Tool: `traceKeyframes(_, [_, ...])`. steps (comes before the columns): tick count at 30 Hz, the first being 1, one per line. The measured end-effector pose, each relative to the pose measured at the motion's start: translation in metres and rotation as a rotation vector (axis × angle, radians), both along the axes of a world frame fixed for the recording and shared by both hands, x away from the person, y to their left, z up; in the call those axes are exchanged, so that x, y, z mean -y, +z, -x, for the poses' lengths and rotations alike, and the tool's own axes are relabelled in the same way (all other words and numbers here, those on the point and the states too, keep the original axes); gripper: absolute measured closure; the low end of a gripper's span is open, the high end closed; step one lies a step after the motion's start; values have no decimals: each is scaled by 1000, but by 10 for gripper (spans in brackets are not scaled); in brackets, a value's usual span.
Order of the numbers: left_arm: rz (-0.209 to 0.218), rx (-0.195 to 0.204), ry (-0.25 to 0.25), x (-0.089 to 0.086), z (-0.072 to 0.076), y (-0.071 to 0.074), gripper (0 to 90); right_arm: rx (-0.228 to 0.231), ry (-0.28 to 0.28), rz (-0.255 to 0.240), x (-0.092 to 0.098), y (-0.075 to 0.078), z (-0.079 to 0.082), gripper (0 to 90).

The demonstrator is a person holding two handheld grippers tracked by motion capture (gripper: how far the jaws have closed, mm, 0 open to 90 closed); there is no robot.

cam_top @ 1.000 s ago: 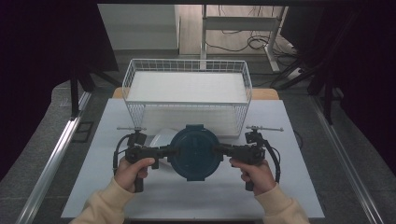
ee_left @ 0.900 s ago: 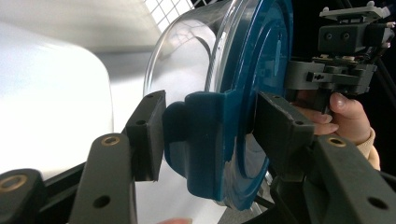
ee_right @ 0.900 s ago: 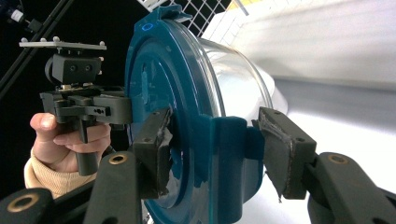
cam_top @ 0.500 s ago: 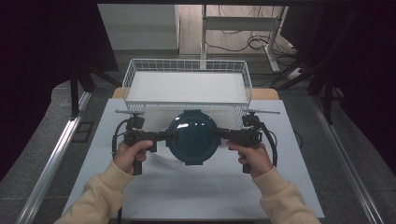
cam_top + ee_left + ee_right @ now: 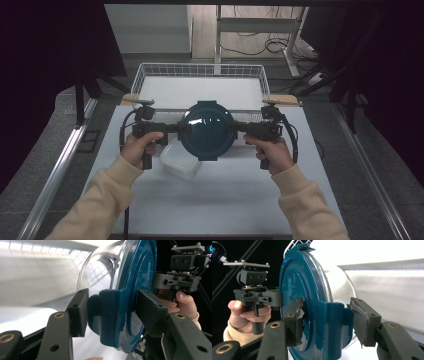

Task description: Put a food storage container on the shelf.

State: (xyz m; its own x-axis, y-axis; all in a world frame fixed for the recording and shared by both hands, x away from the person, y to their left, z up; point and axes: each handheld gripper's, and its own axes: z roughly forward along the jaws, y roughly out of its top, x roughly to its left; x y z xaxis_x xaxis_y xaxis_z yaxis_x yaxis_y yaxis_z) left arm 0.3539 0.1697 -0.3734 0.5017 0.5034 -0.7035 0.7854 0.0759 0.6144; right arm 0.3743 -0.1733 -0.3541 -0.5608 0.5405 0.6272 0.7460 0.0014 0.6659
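We are pinching the rigid, slick, light container (image 5: 206,131) by its side clips, left gripper (image 5: 176,128) and right gripper (image 5: 237,127) clamped.

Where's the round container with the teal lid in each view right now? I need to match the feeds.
High view: round teal-lidded container, centre, between both hand-held grippers.
Left gripper view: centre-right, its side latch between the jaws.
Right gripper view: centre-left, its latch between the jaws.
Shared landmark: white wire basket behind it.
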Motion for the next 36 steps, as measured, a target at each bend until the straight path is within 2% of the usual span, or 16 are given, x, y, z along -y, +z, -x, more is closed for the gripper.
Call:
traceKeyframes(6, [-4, 21, 4, -1, -7, 13, 457, 16, 5, -5, -1, 12, -9, 464])
traceKeyframes(15, [-3, 32, 6, -4, -10, 26, 457, 36, 9, -6, -3, 26, -13, 464])
traceKeyframes(21, [-2, 39, 15, -5, -18, 38, 456, 47, 9, -7, -5, 36, -20, 464])
traceKeyframes(28, [-7, 39, 6, -8, -33, 48, 455, 50, 8, -4, -8, 46, -32, 464])
traceKeyframes(36, [11, 25, 17, -14, -55, 51, 456, 27, 2, -2, -14, 52, -53, 464])
